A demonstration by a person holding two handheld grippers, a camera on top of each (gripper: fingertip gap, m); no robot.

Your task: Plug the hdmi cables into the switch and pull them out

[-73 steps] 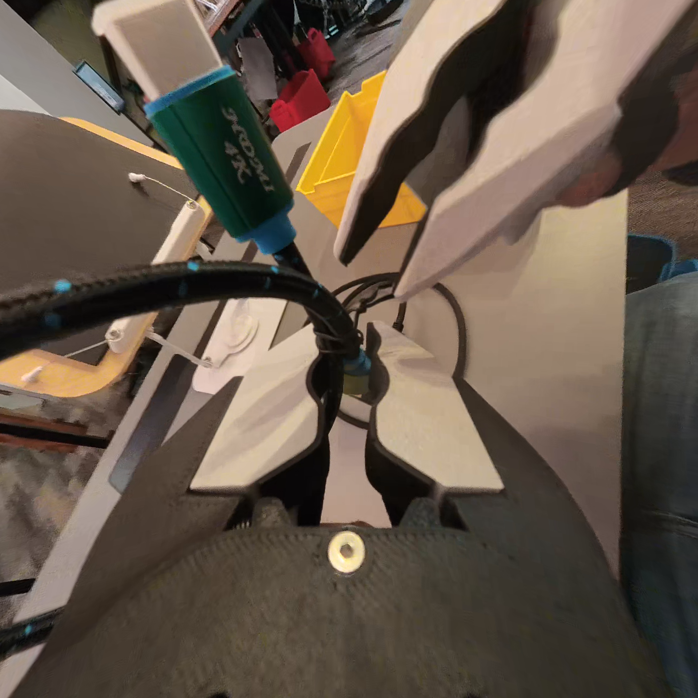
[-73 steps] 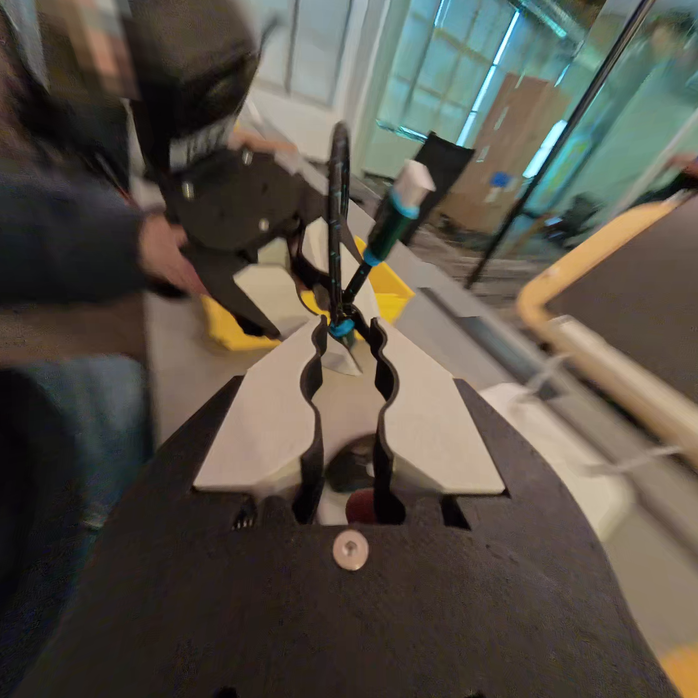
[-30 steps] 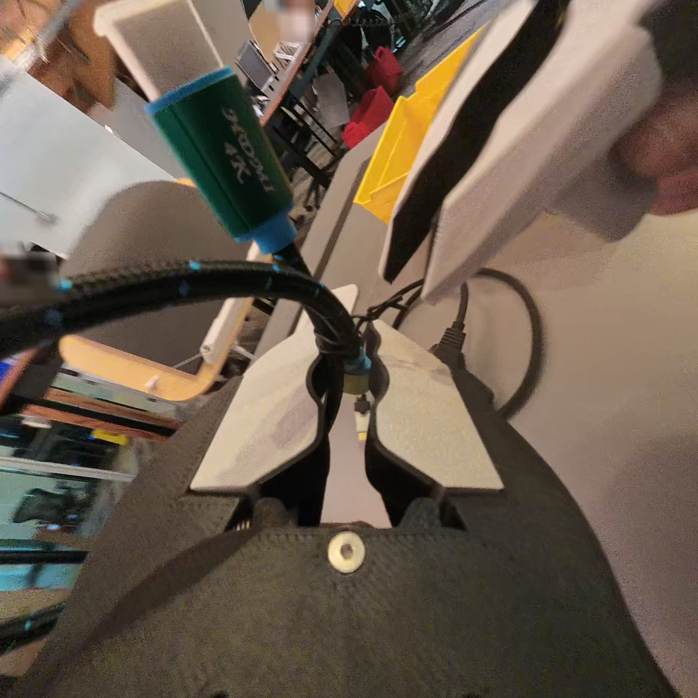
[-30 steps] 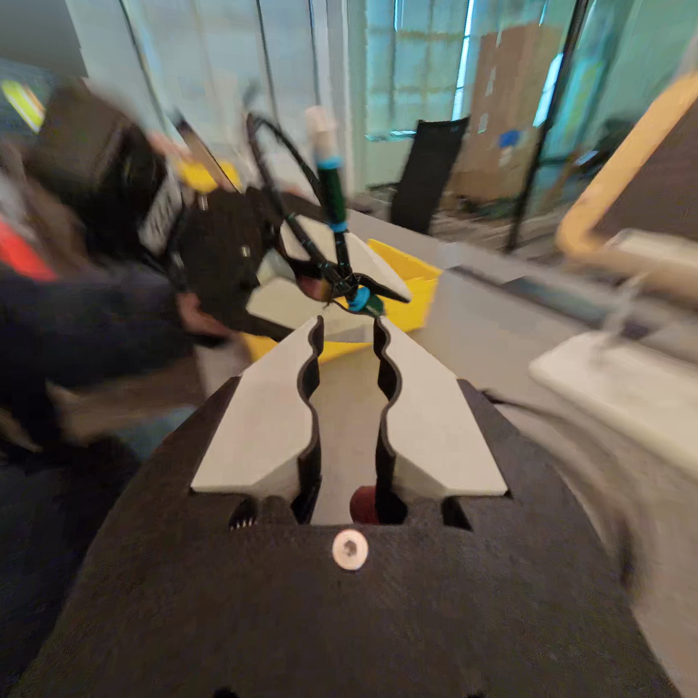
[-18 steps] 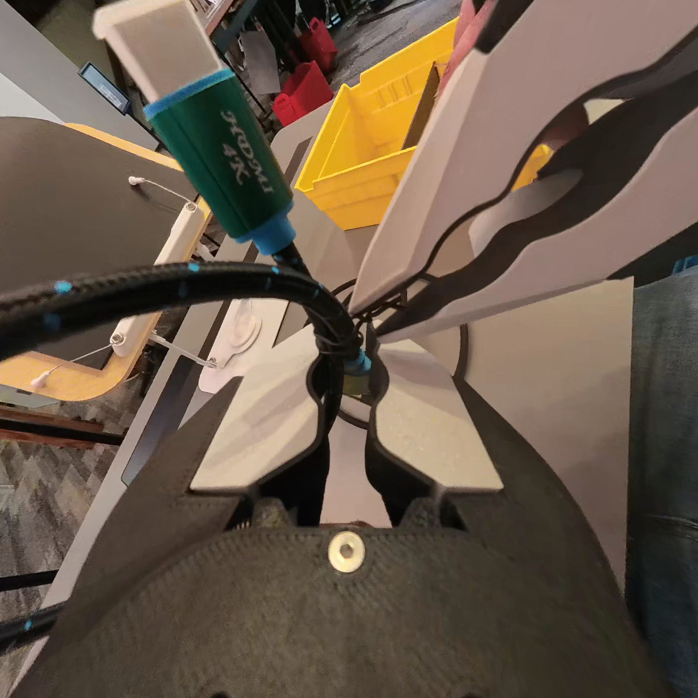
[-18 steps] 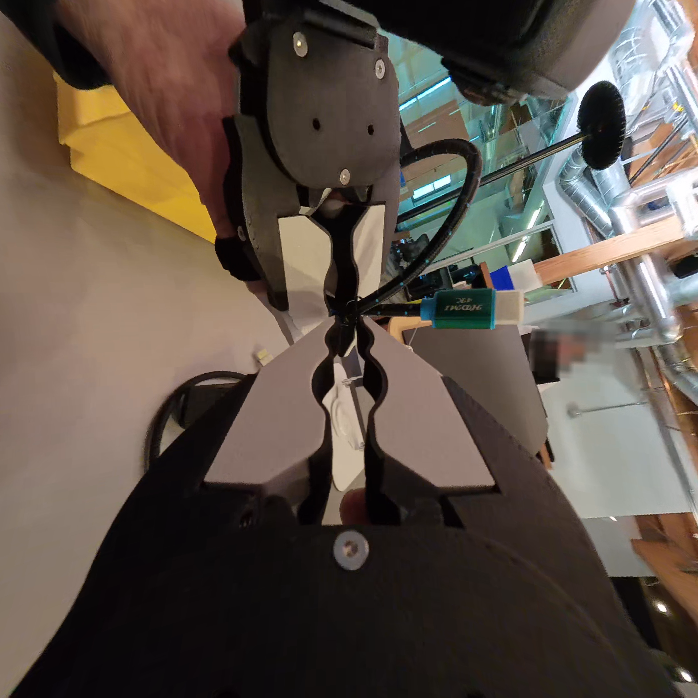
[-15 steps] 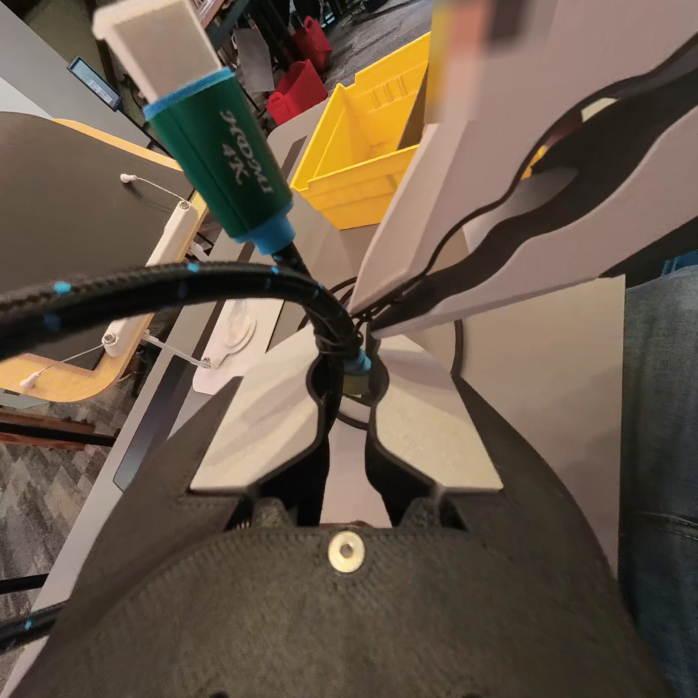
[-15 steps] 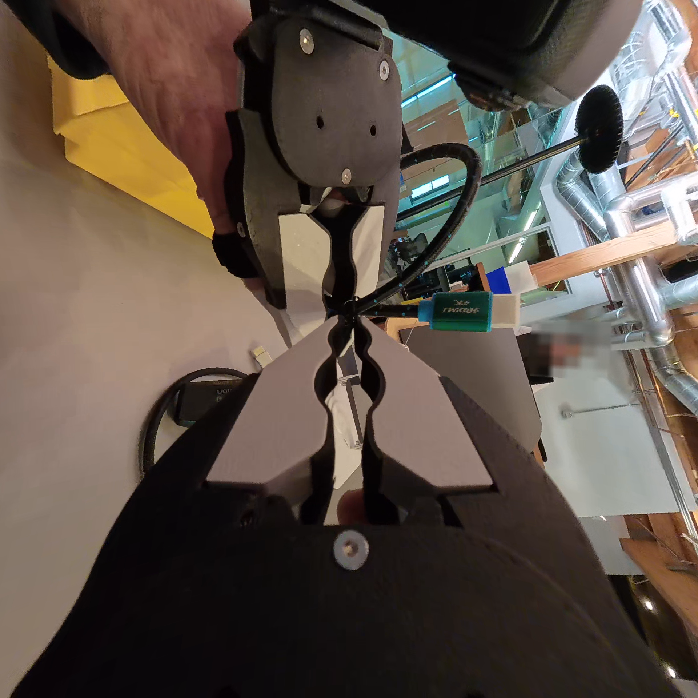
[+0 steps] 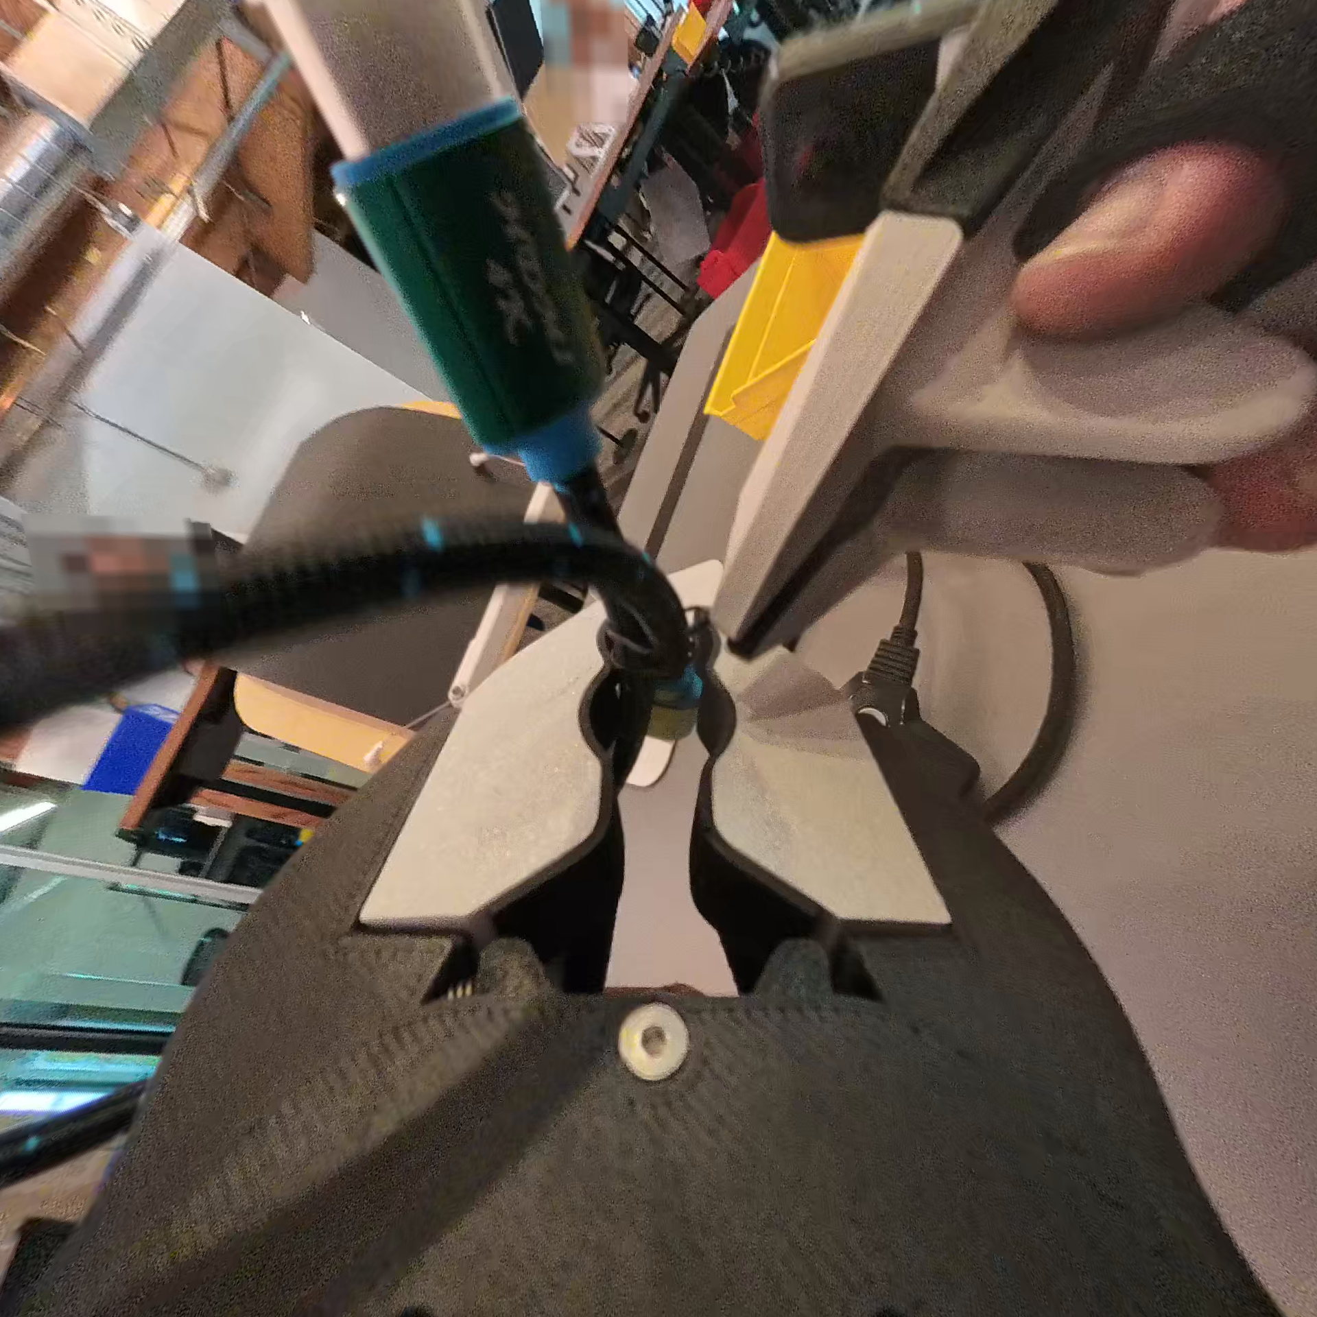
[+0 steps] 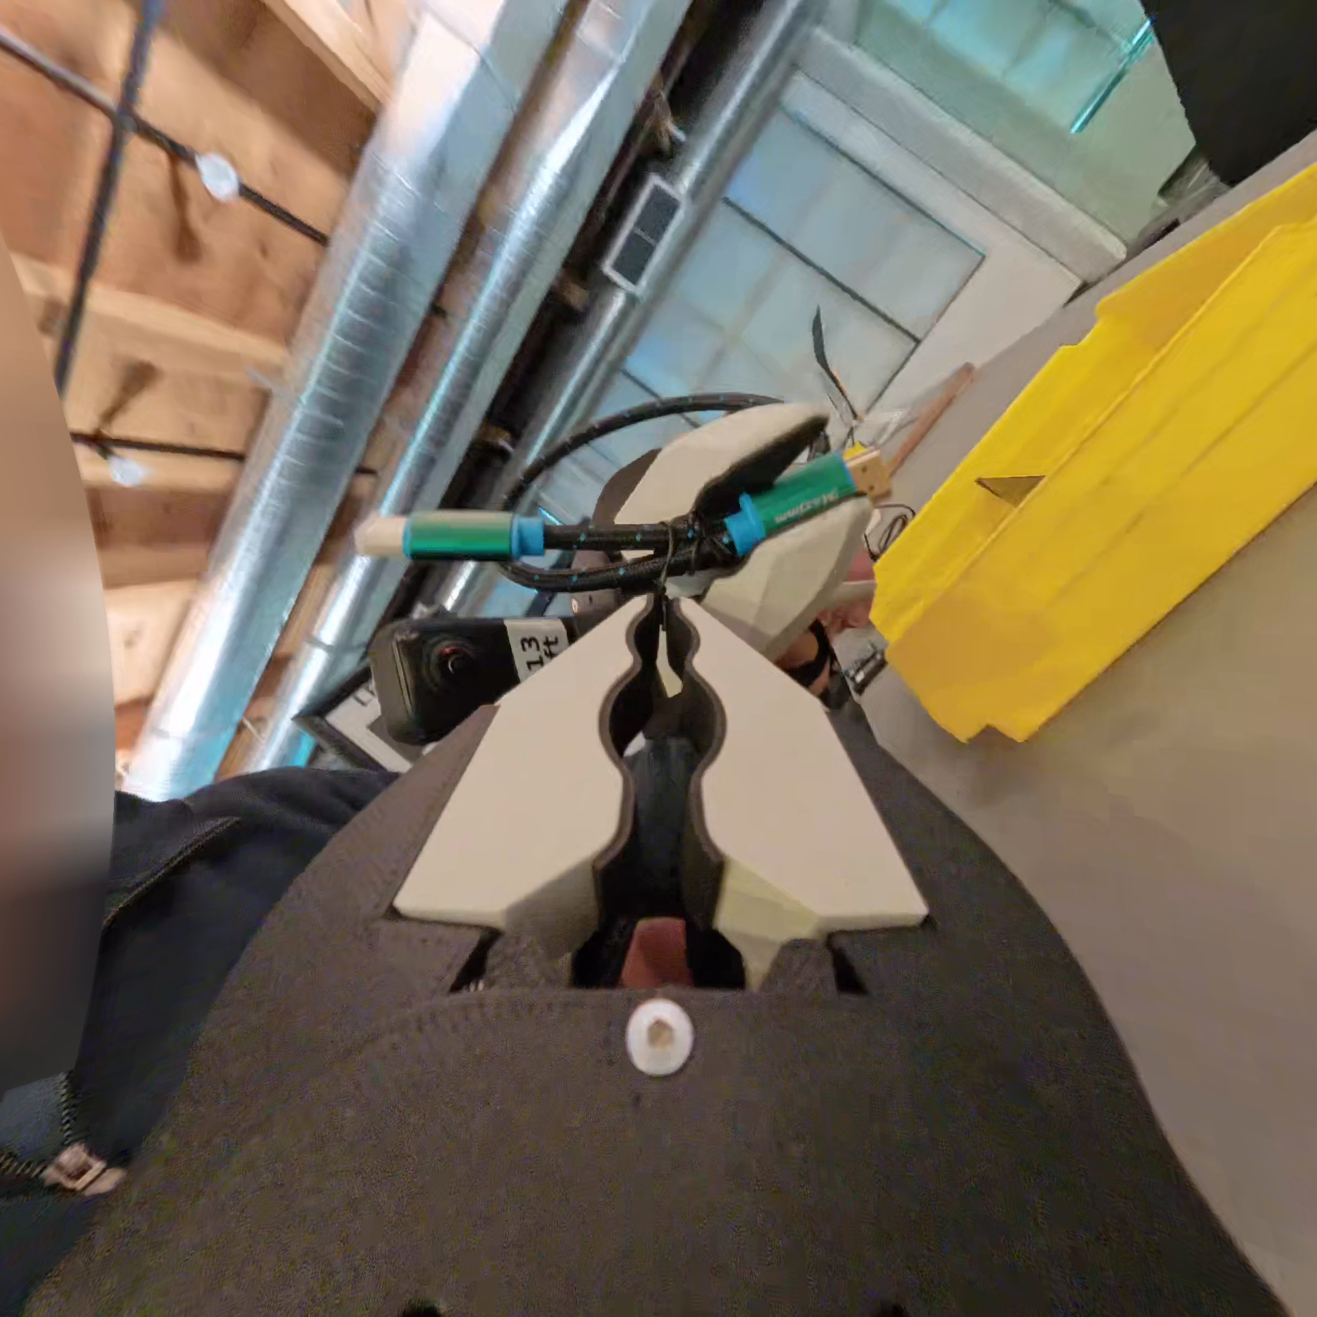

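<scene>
- Gripping the bundled HDMI cable (image 9: 641,627) near its tied middle, the left gripper (image 9: 652,684) has its two grey fingers pressed in on the braided black cord, with a blue-collared plug base wedged in the notch between them.
- From that pinch point the cable's green connector (image 9: 484,285) stands up toward 11 o'clock in the left wrist view, its pale cap out of focus at the top, and a loop of cord sweeps off toward 9 o'clock.
- In the right wrist view a second green connector (image 10: 798,509), gold-tipped, lies against the left gripper's finger and points toward 2 o'clock.
- The right gripper (image 10: 659,613) meets the bundle at its fingertips: the tips sit nearly together around a thin tie (image 10: 666,670) hanging from the cord, while the wavy gap behind them is wider. Whether the tips actually pinch the tie cannot be told.
- In the left wrist view the right gripper (image 9: 741,641) comes in from 2 o'clock, its tip just beside the held bundle.
- A black box with a cable plugged in (image 9: 891,698), looped on the grey table (image 9: 1176,855), lies at 3 o'clock of the left gripper, partly hidden by it.
- A yellow bin (image 10: 1104,499) sits on the table at 2 o'clock in the right wrist view.
</scene>
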